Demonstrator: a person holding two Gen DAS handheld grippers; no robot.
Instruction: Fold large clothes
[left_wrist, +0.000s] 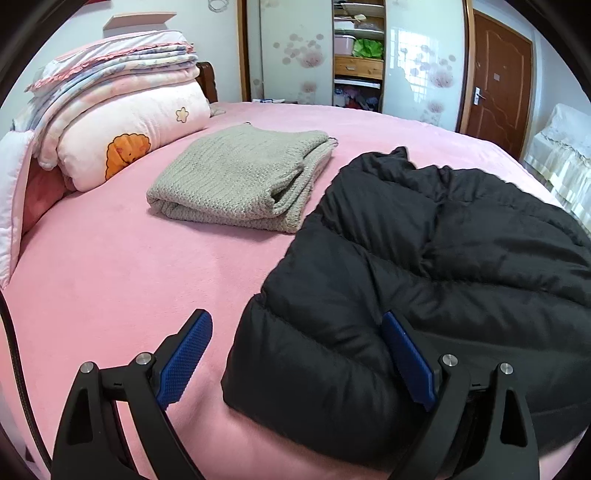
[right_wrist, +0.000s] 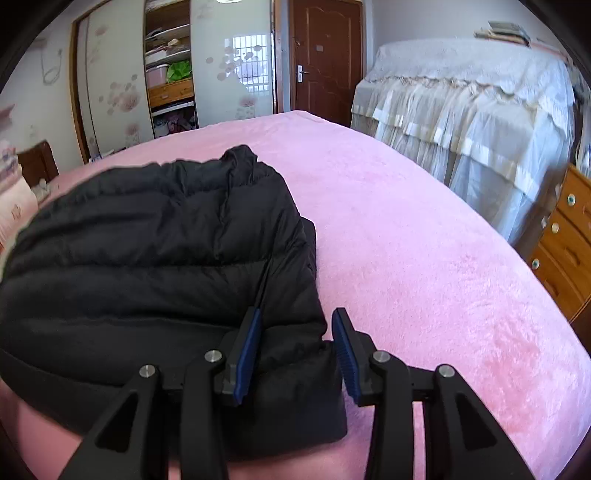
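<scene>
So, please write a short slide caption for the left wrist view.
Open left gripper straddles the near corner of a black puffer jacket on a pink bed, beside a folded grey sweater.

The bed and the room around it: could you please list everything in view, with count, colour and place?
Jacket: one, black, puffy, near edge of bed.
Sweater: one, grey knit, folded, mid-bed beside the jacket.
Bedding stack: one, pink and white, head of bed.
Bed cover: one, pink.
Wardrobe: one, flowered doors, open shelves, far wall.
Door: one, brown, shut.
Covered furniture: one, white cloth, beside bed.
Drawers: one, wooden, right edge.
Left gripper: one, black with blue pads, open around jacket corner.
Right gripper: one, same colours, jacket edge between its pads.
</scene>
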